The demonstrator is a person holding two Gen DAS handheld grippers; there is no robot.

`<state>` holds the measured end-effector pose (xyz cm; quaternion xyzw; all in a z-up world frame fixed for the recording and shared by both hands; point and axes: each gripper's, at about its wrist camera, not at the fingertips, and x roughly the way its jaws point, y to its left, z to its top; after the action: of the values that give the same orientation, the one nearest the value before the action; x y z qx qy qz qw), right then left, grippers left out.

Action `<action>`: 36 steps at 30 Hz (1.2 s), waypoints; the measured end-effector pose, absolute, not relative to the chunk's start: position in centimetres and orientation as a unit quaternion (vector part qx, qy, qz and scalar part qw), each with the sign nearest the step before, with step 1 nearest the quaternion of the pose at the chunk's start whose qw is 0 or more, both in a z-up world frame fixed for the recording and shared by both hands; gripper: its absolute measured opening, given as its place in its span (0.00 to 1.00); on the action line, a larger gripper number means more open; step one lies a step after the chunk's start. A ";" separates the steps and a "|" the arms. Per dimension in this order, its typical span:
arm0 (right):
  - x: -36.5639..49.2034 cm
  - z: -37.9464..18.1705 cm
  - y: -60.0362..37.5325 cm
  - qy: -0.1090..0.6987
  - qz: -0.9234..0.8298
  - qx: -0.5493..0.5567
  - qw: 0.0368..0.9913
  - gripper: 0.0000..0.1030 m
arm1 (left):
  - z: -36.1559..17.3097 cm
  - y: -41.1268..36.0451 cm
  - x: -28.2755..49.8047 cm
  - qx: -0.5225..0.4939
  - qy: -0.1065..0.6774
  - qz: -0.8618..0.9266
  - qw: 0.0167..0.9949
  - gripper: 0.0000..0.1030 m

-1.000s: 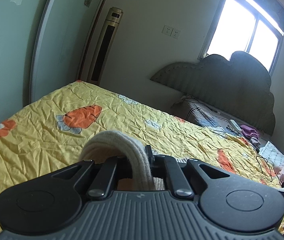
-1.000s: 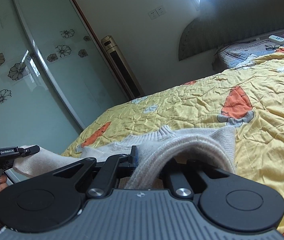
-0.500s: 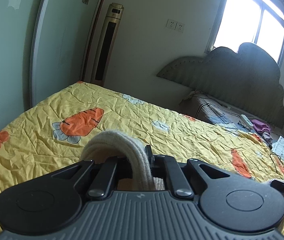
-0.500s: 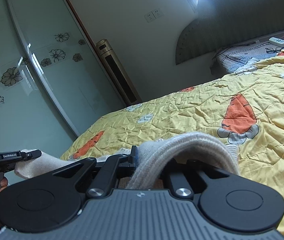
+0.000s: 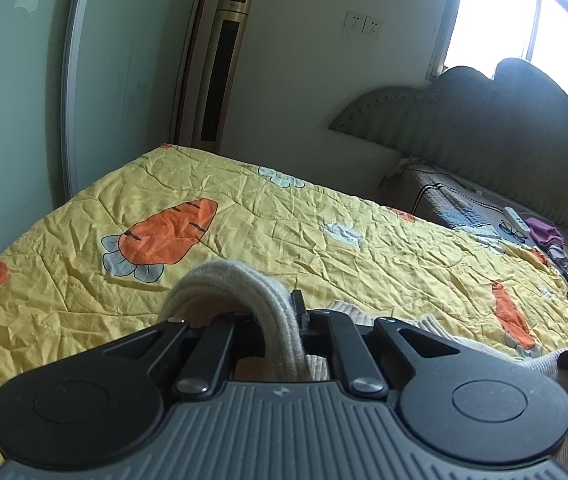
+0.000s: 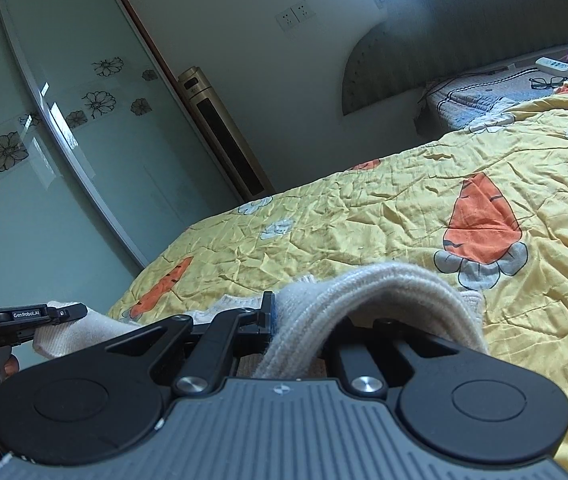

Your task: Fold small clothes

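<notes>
Both tongs, left (image 5: 284, 320) and right (image 6: 296, 320), stay clamped on a cream knit garment (image 6: 384, 284), which has been lifted slightly higher above the yellow bed (image 5: 284, 232), suggesting it is being stretched flat before folding.

Garment (image 5: 244, 296) hangs above the quilt (image 5: 284, 232); headboard (image 5: 484, 120) behind; cabinet (image 5: 220, 68) left.

Left claw (image 5: 284, 320) and right claw (image 6: 296, 320) clamped closed.
</notes>
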<state>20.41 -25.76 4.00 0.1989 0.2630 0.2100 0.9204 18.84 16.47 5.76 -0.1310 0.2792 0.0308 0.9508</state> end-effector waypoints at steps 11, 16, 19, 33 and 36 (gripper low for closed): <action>22.8 2.2 -25.7 0.289 0.202 0.199 0.915 0.10 | 3.6 16.9 22.0 -0.133 0.313 0.037 0.940 0.07; 24.3 1.1 -26.0 0.310 0.201 0.210 0.905 0.10 | 2.2 17.0 23.6 -0.127 0.333 0.046 0.933 0.07; 25.0 0.6 -25.8 0.321 0.201 0.203 0.903 0.11 | 1.6 17.3 24.3 -0.131 0.349 0.040 0.927 0.07; 27.9 0.6 -25.8 0.343 0.200 0.210 0.893 0.57 | -0.2 22.5 27.0 -0.329 0.407 0.010 0.852 0.10; 28.5 0.4 -25.8 0.345 0.191 0.210 0.895 0.61 | -0.7 23.3 27.3 -0.365 0.404 0.008 0.839 0.12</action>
<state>28.47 -25.80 0.40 0.2100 0.3447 0.1910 0.8947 27.30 23.33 -0.74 -0.3653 0.4037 0.0076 0.8388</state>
